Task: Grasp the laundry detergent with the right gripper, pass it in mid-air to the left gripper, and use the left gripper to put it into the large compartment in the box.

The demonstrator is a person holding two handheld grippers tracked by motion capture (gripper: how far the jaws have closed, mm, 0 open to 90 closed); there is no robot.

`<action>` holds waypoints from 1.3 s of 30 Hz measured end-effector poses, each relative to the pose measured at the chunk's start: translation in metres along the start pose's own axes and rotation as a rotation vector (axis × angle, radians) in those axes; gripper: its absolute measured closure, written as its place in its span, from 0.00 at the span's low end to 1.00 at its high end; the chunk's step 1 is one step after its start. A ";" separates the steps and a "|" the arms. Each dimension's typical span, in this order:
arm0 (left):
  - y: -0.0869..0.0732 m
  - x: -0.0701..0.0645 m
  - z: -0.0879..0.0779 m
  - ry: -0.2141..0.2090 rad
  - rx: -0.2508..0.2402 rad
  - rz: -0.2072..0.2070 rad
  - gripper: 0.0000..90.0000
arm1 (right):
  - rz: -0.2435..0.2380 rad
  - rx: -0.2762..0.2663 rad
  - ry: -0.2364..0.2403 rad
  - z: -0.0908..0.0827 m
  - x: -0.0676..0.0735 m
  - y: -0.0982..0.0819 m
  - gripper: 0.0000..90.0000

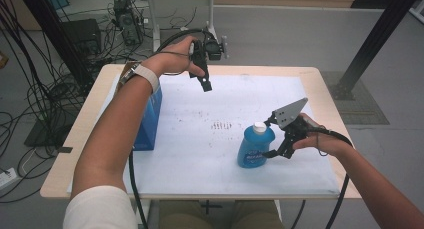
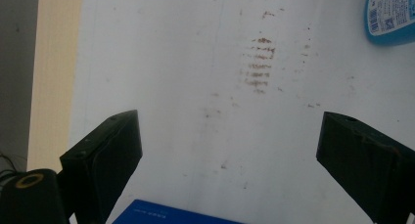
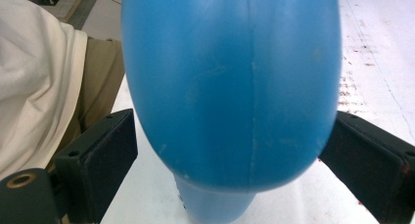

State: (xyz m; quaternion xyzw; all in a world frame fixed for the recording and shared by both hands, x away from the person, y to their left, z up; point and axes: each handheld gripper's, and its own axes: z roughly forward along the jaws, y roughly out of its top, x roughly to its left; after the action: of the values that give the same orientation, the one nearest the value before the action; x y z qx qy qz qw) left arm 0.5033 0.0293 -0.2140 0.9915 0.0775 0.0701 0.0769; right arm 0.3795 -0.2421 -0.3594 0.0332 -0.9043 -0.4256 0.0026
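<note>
A blue plastic bottle (image 1: 255, 146) with a white cap stands upright on the white mat (image 1: 200, 164), right of centre. My right gripper (image 1: 270, 137) comes at it from the right, level with its body, one jaw on either side. In the right gripper view the bottle (image 3: 230, 87) bulges between the two black jaws, and both pads touch its sides. My left gripper (image 1: 205, 85) hangs above the far part of the mat, pointing down, with its jaws wide open and nothing between them (image 2: 230, 136). The bottle's labelled edge (image 2: 391, 18) shows in the top right corner of the left gripper view.
A blue box (image 1: 149, 120) stands upright at the mat's left edge under the left forearm; its top (image 2: 166, 215) shows at the bottom of the left gripper view. Brown smudges (image 1: 221, 125) mark the mat's middle. The wooden table (image 1: 75, 139) borders the mat; cables lie on the floor beyond.
</note>
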 end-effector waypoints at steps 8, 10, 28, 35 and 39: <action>0.000 0.000 0.000 0.001 0.001 0.000 0.11 | -0.004 -0.007 0.007 0.002 0.000 0.000 0.12; 0.000 0.000 0.000 0.000 0.001 0.000 0.11 | -0.005 -0.004 0.009 0.002 0.000 0.000 0.14; 0.001 0.000 0.001 -0.001 0.002 -0.003 0.11 | -0.002 -0.035 0.028 0.007 0.001 -0.004 0.21; 0.001 0.000 0.001 0.000 0.003 -0.001 0.11 | 0.000 -0.039 0.032 0.009 0.001 -0.005 0.22; 0.001 0.000 0.001 0.000 0.004 0.000 0.11 | 0.002 -0.045 0.033 0.009 0.001 -0.006 0.23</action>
State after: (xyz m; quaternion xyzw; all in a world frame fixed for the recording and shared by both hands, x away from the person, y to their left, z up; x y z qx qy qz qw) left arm 0.5038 0.0282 -0.2152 0.9917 0.0779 0.0698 0.0750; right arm 0.3783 -0.2385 -0.3698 0.0395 -0.8944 -0.4451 0.0187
